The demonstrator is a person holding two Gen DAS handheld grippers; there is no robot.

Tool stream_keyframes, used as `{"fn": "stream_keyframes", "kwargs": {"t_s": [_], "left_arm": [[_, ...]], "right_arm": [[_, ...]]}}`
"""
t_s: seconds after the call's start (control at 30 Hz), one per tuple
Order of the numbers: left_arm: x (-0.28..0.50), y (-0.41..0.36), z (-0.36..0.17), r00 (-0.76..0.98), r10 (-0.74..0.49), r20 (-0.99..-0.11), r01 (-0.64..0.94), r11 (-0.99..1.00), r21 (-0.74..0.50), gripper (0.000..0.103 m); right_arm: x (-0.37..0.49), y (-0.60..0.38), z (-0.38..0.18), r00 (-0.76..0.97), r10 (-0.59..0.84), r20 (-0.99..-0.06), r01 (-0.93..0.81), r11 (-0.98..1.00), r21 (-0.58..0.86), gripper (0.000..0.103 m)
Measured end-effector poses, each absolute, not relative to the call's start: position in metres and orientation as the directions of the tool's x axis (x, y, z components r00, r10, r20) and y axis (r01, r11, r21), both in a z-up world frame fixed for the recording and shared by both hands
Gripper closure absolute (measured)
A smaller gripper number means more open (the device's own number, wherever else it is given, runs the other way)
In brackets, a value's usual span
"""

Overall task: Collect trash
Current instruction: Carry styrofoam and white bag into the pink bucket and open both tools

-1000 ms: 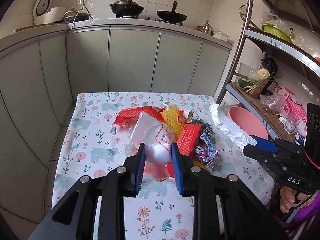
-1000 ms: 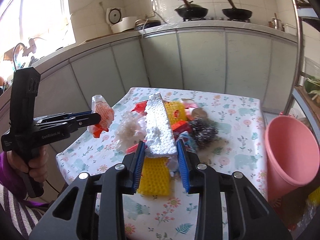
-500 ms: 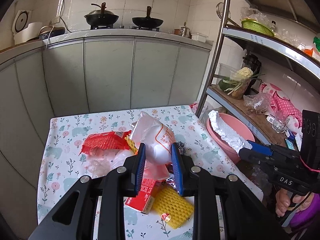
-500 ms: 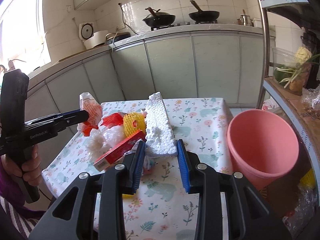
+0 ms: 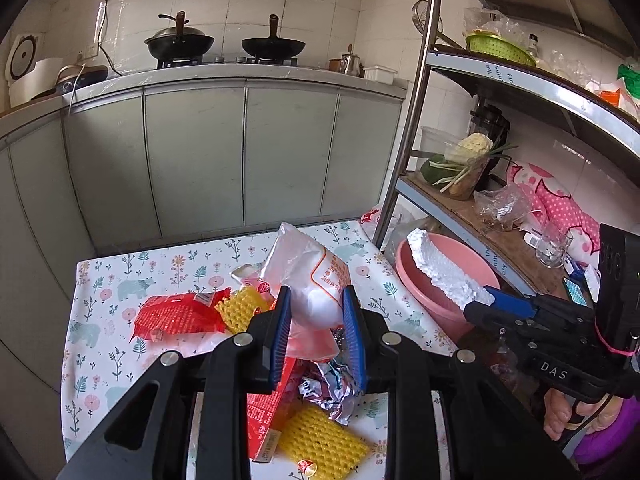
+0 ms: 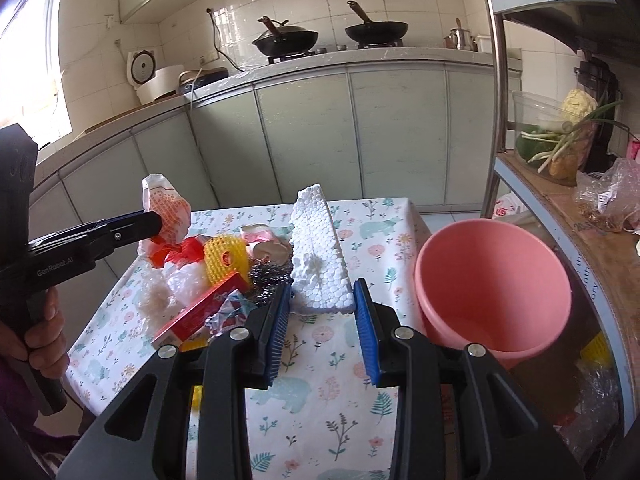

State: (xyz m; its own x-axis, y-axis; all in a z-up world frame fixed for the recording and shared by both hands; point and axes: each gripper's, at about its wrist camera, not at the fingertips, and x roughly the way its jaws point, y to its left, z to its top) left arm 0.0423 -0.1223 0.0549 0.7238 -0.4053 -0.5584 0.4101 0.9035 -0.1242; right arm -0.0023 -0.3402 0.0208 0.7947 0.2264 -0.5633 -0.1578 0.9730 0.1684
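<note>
Both grippers are loaded, mid-carry to the bin. The right gripper (image 6: pixel 322 306) is clamped on the near end of a white foam slab (image 6: pixel 318 248), jaws only as wide as the slab; the left wrist view shows the slab's far end already poking over the rim of the pink bucket (image 5: pixel 416 300). The bucket stands off the table's right edge beside the metal rack (image 5: pixel 408 120), so trash can drop straight in. The left gripper (image 5: pixel 316 312) pinches a clear plastic bag with orange print (image 5: pixel 310 280), jaws closed to the bag's width, and holds it above the pile, likely waiting its turn.

Left on the floral table (image 5: pixel 120 280), heaped near its middle toward the near edge: red wrapper (image 5: pixel 178 314), yellow foam netting (image 5: pixel 322 442), red box (image 6: pixel 202 306), steel scourer (image 6: pixel 266 272), crumpled foil wrapper (image 5: pixel 334 392). Looks like early going, with most of the trash uncollected. Next the foam needs to be centred over the bucket mouth before release; it is long, so it could tip off the rim.
</note>
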Motion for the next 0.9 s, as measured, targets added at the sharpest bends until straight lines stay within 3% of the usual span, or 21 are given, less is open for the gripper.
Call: {"fn": "stream_keyframes", "kwargs": {"t_s": [0.9], "left_arm": [[0.09,-0.246,0.049,0.64,-0.494,-0.588,0.575,0.816,-0.06,0.078]], "right_arm": [[0.039,-0.414,0.0,0.785,0.033,-0.619,0.071,0.987,0.142,0.07]]}}
